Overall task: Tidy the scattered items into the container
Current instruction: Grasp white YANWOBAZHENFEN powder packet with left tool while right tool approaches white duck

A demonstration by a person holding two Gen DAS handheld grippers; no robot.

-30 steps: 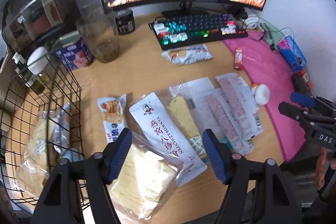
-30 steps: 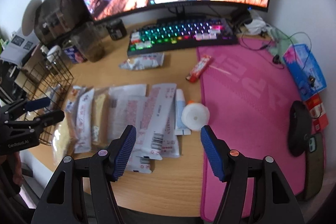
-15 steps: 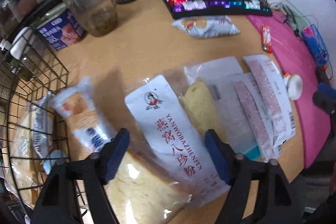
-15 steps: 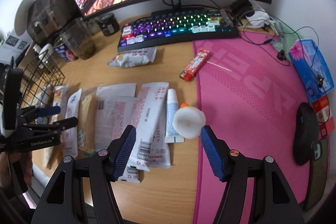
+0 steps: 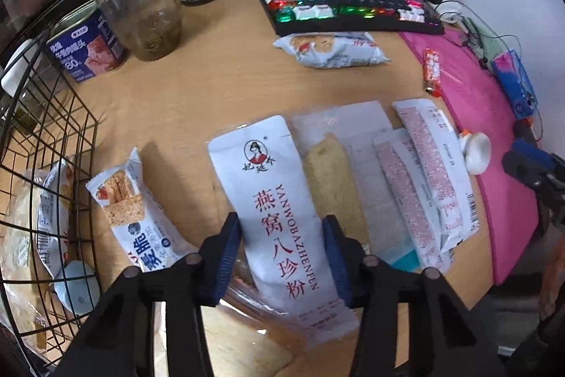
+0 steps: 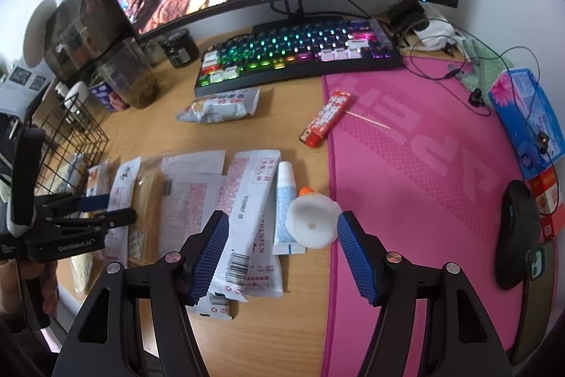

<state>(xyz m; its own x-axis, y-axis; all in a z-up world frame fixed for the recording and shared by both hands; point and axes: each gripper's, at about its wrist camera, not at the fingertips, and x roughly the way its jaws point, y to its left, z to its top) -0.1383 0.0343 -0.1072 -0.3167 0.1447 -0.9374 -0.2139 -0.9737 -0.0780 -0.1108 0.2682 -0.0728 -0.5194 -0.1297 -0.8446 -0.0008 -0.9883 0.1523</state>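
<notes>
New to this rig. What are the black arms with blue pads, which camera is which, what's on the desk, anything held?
There is no robot here. A person holds a two-finger tool in each hand, and each tool carries a fisheye camera looking along its fingers.

The left wrist view shows the left tool. Its jaws are closing around a white sachet with red lettering, which lies between the blue pads; I cannot tell whether they press on it yet. The wire basket, already holding some packets, stands beside it.

The right wrist view shows the right tool, open and empty, above a white tube and a white round cap.

Also on the wooden desk: more flat packets, a snack bag, a red lighter, a lit keyboard and a pink mat.
</notes>
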